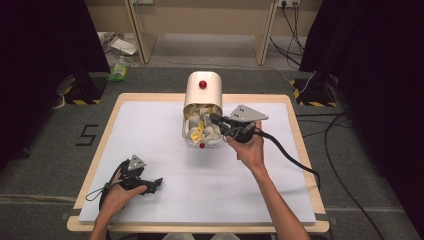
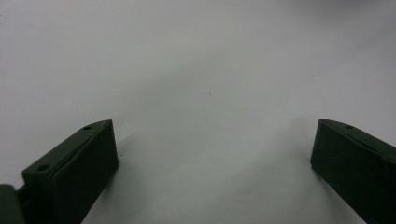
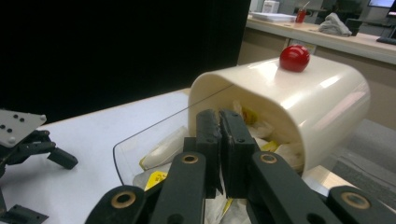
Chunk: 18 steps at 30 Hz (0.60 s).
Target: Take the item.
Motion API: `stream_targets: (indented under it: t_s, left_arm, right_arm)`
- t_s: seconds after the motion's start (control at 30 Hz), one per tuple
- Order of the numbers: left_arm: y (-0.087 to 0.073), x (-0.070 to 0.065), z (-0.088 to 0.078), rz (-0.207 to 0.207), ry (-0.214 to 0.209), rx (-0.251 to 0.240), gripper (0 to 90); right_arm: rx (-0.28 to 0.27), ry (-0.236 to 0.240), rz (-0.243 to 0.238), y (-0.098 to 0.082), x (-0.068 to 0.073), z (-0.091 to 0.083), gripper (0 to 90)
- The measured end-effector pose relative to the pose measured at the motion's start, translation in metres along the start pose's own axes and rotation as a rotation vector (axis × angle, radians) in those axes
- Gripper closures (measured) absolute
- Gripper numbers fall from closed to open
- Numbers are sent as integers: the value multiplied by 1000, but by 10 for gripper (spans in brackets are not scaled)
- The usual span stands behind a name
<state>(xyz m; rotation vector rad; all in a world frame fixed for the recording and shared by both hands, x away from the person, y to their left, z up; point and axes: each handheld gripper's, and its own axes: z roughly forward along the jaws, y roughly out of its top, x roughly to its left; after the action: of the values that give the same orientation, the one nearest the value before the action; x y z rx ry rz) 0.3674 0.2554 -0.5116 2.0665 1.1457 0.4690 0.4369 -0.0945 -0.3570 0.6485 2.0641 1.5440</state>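
Where the white sheet covers the wood-rimmed table, a cream container with a red knob lies near the far edge, its clear lid over small packets; the right gripper, jaws clenched together, reaches among them; the left gripper rests released near the front left corner; grey carpet and cables surround the table.

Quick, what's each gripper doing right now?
Left gripper: open, holding nothing.
Right gripper: shut, at the clear-fronted cream box of packets; any grip can't be told.
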Motion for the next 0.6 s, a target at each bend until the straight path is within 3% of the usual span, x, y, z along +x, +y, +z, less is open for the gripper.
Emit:
stream_targets:
  t_s: [0.6]
  left_arm:
    - [0,0,0,-3,0,-3,0]
  right_arm:
    - [-92,-25,24,16,-8,-30,875]
